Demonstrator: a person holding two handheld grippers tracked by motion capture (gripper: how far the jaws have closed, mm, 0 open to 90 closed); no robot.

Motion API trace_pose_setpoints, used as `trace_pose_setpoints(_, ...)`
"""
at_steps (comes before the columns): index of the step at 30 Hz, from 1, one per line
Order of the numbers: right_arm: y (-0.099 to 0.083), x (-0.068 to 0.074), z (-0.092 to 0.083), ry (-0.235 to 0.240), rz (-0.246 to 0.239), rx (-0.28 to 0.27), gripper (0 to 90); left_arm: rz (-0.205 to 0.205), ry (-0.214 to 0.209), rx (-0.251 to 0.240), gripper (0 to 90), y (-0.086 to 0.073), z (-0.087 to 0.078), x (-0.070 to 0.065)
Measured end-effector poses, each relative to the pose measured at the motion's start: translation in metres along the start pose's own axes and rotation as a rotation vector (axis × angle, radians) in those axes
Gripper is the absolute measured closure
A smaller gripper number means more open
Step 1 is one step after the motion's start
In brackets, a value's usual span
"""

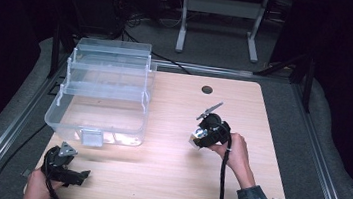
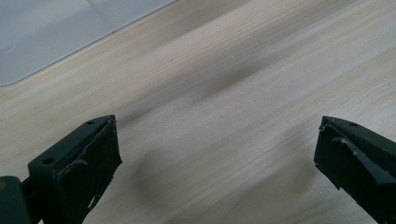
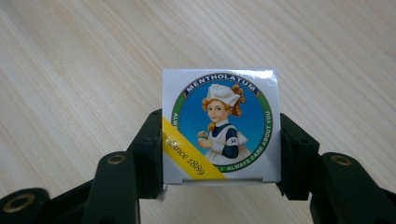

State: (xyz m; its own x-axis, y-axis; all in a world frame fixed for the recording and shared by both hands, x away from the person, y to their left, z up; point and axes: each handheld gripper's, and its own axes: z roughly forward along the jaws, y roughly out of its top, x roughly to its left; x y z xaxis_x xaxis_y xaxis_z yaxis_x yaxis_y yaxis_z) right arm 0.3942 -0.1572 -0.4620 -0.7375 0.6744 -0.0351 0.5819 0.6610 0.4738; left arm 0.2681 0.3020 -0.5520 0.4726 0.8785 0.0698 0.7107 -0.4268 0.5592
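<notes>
A small white Mentholatum box (image 3: 222, 126) with a round blue picture and a yellow stripe sits between the jaws of my right gripper (image 3: 222, 154), which is shut on its two sides. In the high view the right gripper (image 1: 199, 137) hangs over the middle right of the wooden table (image 1: 165, 179), the box (image 1: 196, 135) at its tip facing left. My left gripper (image 1: 80, 175) rests at the table's front left corner. Its jaws stand wide open (image 2: 215, 154) over bare wood with nothing between them.
A clear plastic storage box (image 1: 100, 91) with tiered trays stands open at the table's back left; its edge (image 2: 56, 37) shows in the left gripper view. A cable hole (image 1: 207, 89) lies near the far edge. Dark floor and table legs lie beyond.
</notes>
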Motion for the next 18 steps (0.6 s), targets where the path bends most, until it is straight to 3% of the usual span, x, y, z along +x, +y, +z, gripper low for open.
trace_pose_setpoints(10, -0.038, -0.029, -0.027, -0.055, 0.129, -0.024, 45.3, 0.003, -0.004, 0.004, 0.3, 0.001, 0.002, -0.001)
trace_pose_setpoints(12, -0.042, -0.032, -0.03, -0.105, 0.145, -0.001, 45.3, 0.01, -0.004, 0.008, 0.3, 0.001, 0.002, -0.001)
trace_pose_setpoints(16, -0.055, -0.043, -0.035, -0.091, 0.195, -0.014, 45.3, 0.011, -0.009, 0.011, 0.3, 0.001, 0.003, -0.001)
trace_pose_setpoints(18, -0.06, -0.046, -0.036, -0.112, 0.207, -0.01, 45.3, 0.012, -0.009, 0.012, 0.3, 0.001, 0.003, -0.001)
